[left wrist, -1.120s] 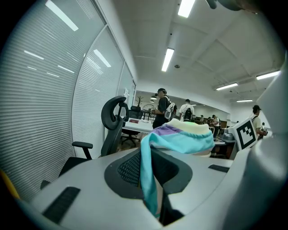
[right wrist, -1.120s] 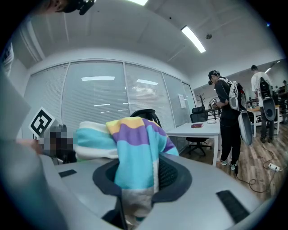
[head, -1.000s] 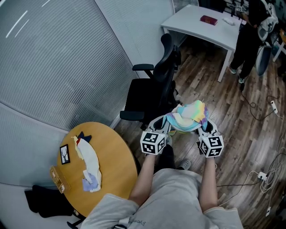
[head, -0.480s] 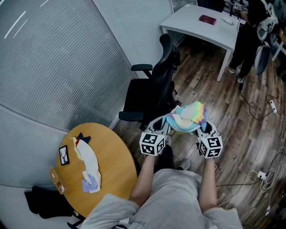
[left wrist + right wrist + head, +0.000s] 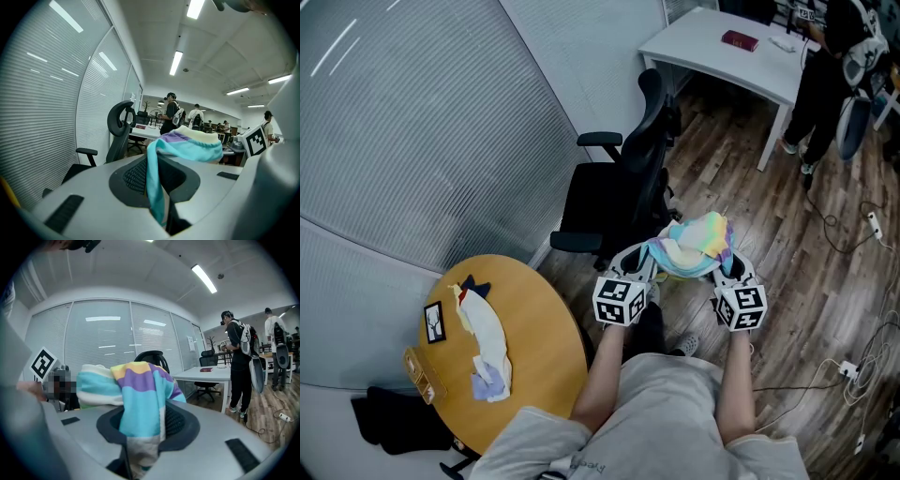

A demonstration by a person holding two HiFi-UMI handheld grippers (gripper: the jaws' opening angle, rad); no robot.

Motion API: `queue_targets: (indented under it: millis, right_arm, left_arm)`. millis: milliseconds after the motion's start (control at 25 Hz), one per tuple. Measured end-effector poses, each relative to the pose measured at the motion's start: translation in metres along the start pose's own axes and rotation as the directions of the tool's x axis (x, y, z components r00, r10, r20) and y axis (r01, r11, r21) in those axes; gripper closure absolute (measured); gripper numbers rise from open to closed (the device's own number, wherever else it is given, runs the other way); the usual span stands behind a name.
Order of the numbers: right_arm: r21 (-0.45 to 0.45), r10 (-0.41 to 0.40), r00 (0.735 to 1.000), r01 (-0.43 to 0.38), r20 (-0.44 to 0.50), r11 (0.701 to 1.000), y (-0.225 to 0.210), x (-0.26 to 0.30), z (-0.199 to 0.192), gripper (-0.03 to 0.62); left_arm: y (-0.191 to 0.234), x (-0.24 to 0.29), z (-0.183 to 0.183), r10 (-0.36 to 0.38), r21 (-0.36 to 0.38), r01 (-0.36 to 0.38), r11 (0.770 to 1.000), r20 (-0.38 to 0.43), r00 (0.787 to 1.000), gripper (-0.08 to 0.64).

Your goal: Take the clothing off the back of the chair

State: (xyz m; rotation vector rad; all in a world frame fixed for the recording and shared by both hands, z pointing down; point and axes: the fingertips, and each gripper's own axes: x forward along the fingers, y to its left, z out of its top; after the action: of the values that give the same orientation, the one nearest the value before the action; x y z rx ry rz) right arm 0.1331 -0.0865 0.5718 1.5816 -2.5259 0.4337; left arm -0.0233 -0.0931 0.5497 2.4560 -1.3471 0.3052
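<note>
A striped garment (image 5: 694,246) in turquoise, yellow, purple and white hangs bunched between my two grippers, in front of the black office chair (image 5: 623,183). My left gripper (image 5: 649,263) is shut on its turquoise edge (image 5: 157,183), which droops out of the jaws. My right gripper (image 5: 727,263) is shut on the striped fabric (image 5: 140,413), which bulges up over the jaws. The chair's backrest (image 5: 119,129) and headrest stand bare behind the garment. Both grippers sit side by side at waist height, their marker cubes toward me.
A round wooden table (image 5: 534,328) with a cloth and small items lies at lower left. A white desk (image 5: 727,61) stands beyond the chair. A person in black (image 5: 825,75) stands at upper right. Cables (image 5: 853,370) trail over the wooden floor. Blinds cover the wall on the left.
</note>
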Motion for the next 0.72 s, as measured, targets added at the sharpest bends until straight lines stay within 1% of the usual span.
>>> queue_targets:
  millis: [280,720]
  right_arm:
    - [-0.021,0.002,1.000,-0.002,-0.002,1.000,0.0004,0.0005,-0.0006,0.462]
    - [-0.017,0.010,1.000,-0.009,0.015,1.000,-0.0027,-0.0032,0.0030,0.462]
  left_arm:
    - [-0.0011,0.0028,0.0007,-0.006,0.006,0.006,1.000,-0.001,1.000,0.503]
    - [-0.0067,0.0048,0.0051,-0.017,0.020,0.017,1.000,0.001,1.000,0.503]
